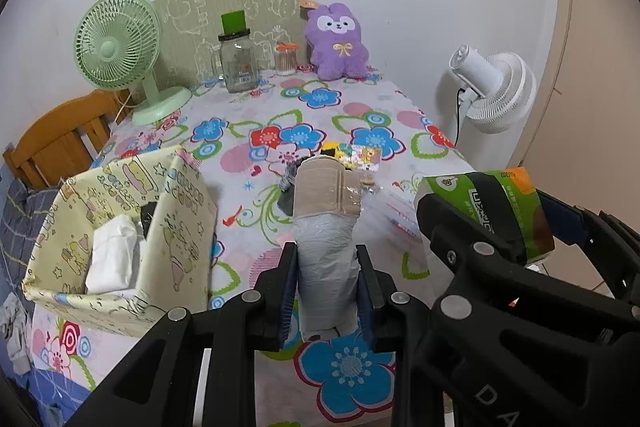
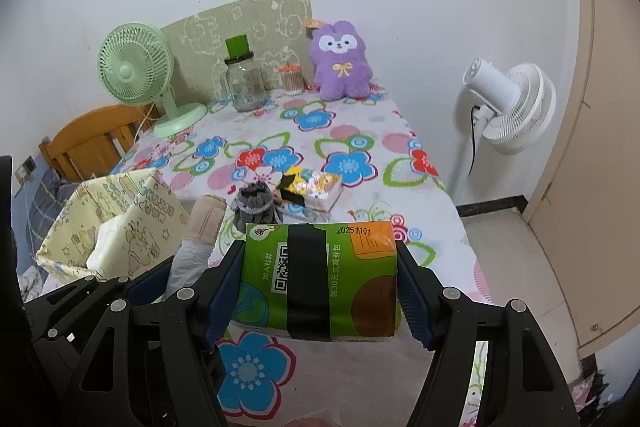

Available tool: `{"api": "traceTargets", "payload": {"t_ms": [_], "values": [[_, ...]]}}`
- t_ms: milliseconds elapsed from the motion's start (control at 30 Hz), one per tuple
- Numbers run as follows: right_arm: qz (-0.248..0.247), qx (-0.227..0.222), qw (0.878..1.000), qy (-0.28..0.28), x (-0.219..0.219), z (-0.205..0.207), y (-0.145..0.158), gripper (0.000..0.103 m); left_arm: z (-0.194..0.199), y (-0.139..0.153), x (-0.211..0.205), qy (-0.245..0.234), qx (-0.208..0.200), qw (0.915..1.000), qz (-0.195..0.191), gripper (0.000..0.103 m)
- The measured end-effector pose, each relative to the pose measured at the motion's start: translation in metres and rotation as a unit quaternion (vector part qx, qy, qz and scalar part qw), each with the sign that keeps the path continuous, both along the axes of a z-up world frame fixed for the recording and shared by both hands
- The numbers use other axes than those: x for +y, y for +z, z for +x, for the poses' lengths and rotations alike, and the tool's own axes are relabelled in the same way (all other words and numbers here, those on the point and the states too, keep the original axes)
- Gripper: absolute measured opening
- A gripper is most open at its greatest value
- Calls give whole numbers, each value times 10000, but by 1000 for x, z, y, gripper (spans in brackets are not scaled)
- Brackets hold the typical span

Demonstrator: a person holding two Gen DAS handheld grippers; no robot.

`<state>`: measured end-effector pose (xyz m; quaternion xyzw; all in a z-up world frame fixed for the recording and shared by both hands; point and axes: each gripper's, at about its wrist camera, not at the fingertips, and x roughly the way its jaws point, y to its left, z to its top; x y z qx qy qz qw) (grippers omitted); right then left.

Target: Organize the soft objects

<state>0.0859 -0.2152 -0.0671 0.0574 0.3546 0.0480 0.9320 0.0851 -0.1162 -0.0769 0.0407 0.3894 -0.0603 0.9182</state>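
Free room and obstacles. At centre frame we see open tablecloth (image 2: 352, 131) between the near clutter and the rear row. The patterned box (image 1: 176, 227) blocks the left; socks (image 2: 256, 205) and a yellow packet (image 2: 316, 187) lie ahead. Green fan (image 1: 120, 47), jar (image 1: 238, 63) and plush (image 1: 338, 43) line the upper edge.

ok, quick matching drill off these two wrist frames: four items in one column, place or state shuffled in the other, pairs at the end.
Items:
1. green tissue pack
2. grey bag roll
3. purple plush
4. white packet

Places:
A. inside the yellow patterned box
B. clamped in the left gripper
C. at the far end of the table, by the wall
D. clamped in the right gripper

Pairs: 1-D, 2-B, 3-C, 4-A
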Motion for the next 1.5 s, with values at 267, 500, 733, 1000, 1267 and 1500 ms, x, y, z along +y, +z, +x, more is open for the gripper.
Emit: {"api": "traceTargets", "payload": {"t_ms": [267, 500, 733, 1000, 1267, 1500], "values": [[-91, -148, 9998, 11, 9, 2, 17, 73, 2, 15, 10, 14, -113, 9999, -27, 26], [-96, -204, 9997, 51, 22, 5, 26, 73, 4, 23, 25, 42, -189, 9998, -35, 26], [-97, -232, 9996, 151, 41, 10, 33, 73, 7, 28, 43, 148, -250, 9996, -33, 26], [-129, -273, 9992, 278, 64, 16, 40, 73, 10, 35, 67, 250, -321, 9992, -38, 26], [-97, -299, 9986, 419, 88, 21, 46, 73, 12, 41, 89, 398, -430, 9983, 43, 26], [-120, -362, 9977, 564, 110, 26, 52, 73, 13, 46, 110, 518, -485, 9975, 64, 26]]}}
